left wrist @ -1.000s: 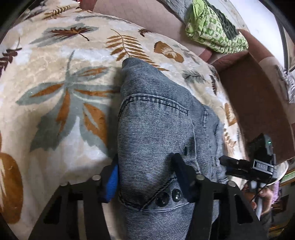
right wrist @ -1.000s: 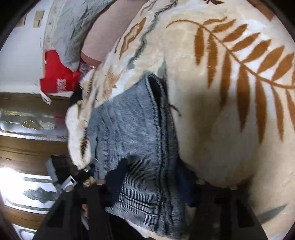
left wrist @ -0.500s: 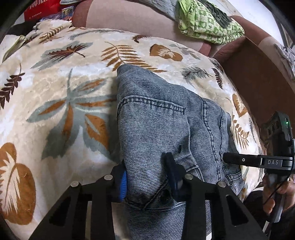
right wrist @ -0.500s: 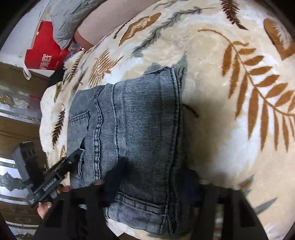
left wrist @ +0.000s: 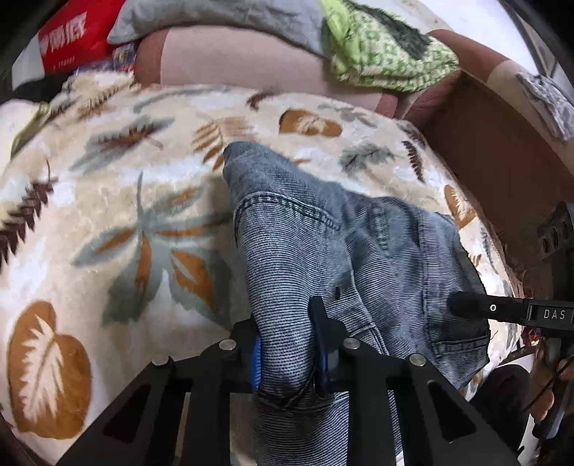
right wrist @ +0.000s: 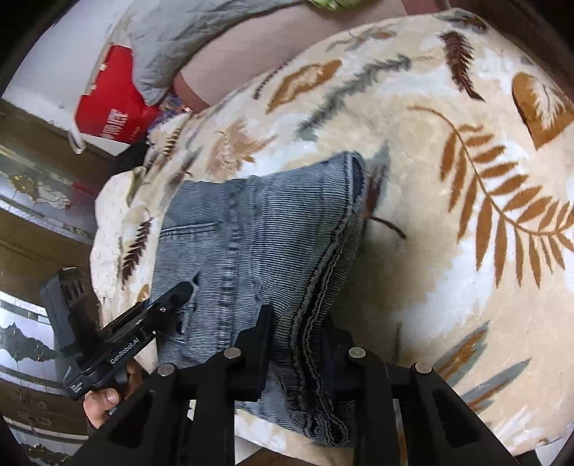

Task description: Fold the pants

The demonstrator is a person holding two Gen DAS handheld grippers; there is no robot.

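The folded blue-grey denim pants [left wrist: 323, 243] lie on a cream blanket with a leaf print [left wrist: 107, 215]. My left gripper [left wrist: 287, 333] is shut on the near waistband end of the pants and lifts it into a ridge. My right gripper [right wrist: 297, 340] is shut on the stacked hem edges of the pants [right wrist: 258, 243]. The right gripper [left wrist: 502, 312] shows at the right edge of the left wrist view. The left gripper [right wrist: 143, 322] shows at the lower left of the right wrist view, a hand under it.
A green patterned cloth [left wrist: 380, 46] and a grey pillow [left wrist: 215, 18] lie on the brown sofa back [left wrist: 251, 64]. A red bag [right wrist: 111, 104] stands beyond the blanket's far corner. A brown sofa arm [left wrist: 502, 150] rises on the right.
Both grippers have closed on the pants and pulled back and up. The near edge of the pants has risen off the blanket and bunched between the fingers.
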